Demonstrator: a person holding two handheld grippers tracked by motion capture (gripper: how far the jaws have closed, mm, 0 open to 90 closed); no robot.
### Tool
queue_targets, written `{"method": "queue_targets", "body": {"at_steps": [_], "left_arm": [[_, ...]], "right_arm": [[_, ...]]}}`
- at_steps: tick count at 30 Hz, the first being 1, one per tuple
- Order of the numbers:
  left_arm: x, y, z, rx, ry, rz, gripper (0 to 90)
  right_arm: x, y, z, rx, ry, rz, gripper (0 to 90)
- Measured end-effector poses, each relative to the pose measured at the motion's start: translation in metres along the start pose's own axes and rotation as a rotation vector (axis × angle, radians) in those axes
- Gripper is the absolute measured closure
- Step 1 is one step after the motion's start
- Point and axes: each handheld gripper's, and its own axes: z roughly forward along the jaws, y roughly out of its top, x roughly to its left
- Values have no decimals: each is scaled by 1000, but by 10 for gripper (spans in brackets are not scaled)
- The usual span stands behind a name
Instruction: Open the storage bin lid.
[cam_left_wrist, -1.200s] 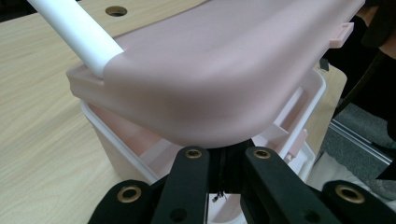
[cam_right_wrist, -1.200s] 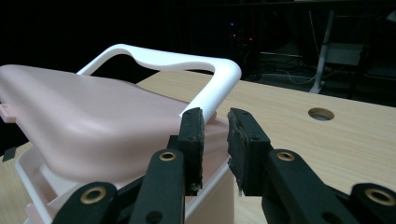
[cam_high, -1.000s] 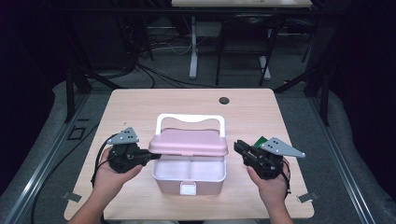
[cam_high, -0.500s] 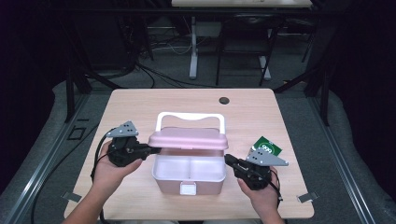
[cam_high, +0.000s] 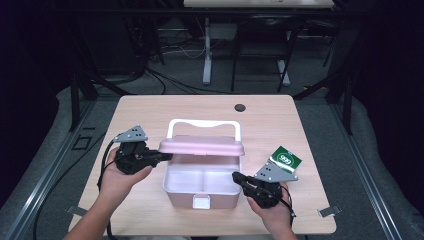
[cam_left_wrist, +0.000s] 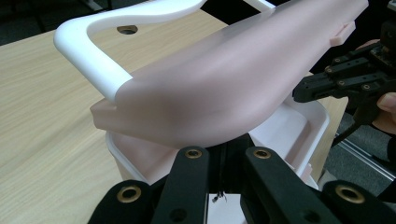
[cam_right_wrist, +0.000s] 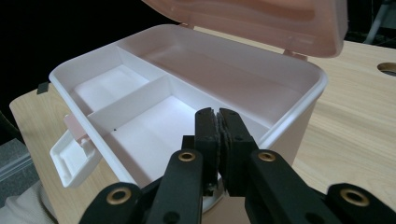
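A pink-and-white box (cam_high: 180, 199) stands mid-table, and its divided inside shows. The pink lid (cam_high: 202, 145) is raised and hinged at the back, in front of the white handle (cam_high: 202, 123). My left gripper (cam_high: 167, 156) is shut, with its tips tucked under the lid's left end (cam_left_wrist: 224, 88) and bearing it up. At the box's right front rim (cam_right_wrist: 299, 79) my right gripper (cam_high: 235, 176) is shut, with nothing between its pads (cam_right_wrist: 218, 114). The white latch (cam_right_wrist: 70, 158) hangs open at the front.
A green packet (cam_high: 285, 160) lies on the table right of the box, just behind my right hand. A dark round hole (cam_high: 240, 107) sits near the table's far edge. Bare wood surrounds the box on all sides.
The lid has risen from nearly flat on the box to well above it, on my left gripper. My right gripper has dropped and drawn nearer, down to the box's right rim.
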Motion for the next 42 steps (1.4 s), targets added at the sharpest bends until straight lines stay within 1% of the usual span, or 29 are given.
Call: {"method": "queue_targets", "body": {"at_steps": [2, 14, 20, 21, 28, 38, 42], "left_arm": [[0, 0, 0, 0, 2, 1, 900], [2, 5, 0, 0, 7, 1, 900], [3, 8, 0, 0, 11, 2, 900], [3, 8, 0, 0, 12, 1, 900], [5, 12, 0, 0, 16, -1, 900], [9, 23, 2, -5, 36, -8, 900], [12, 30, 3, 3, 48, -5, 900]], "right_arm": [[1, 0, 1, 9, 12, 2, 877], [8, -4, 7, 32, 38, -20, 889], [12, -5, 10, 44, 42, -40, 888], [13, -6, 11, 50, 35, -44, 889], [13, -7, 10, 56, 38, -46, 898], [14, -8, 10, 53, 48, -47, 900], [13, -8, 9, 55, 52, -51, 900]]}}
